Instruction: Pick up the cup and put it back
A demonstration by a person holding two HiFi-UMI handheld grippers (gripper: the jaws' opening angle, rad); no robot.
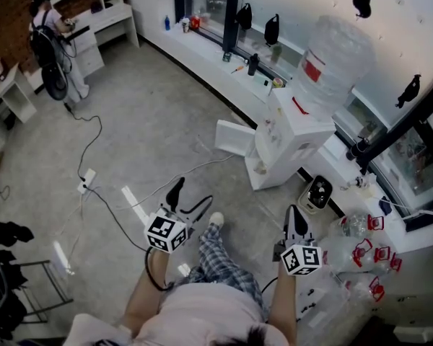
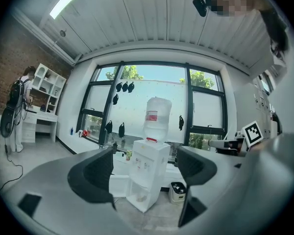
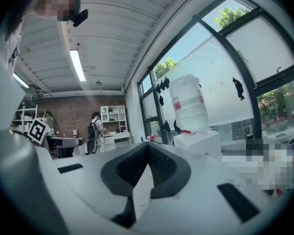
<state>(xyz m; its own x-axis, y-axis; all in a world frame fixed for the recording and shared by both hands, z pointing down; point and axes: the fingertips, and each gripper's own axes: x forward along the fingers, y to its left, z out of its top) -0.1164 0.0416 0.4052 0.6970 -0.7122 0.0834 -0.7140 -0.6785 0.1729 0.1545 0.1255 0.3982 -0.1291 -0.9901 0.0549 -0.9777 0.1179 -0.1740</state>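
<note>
Fingers of the left gripper stand apart with nothing between them; those of the right gripper are pressed together, empty. Both hang well short of the water dispenser. I'd step closer and square up the left one before reaching. No cup shows for certain (a small pale thing in the dispenser's lower recess may be it).

One water dispenser, two tongs, one standing person
</note>
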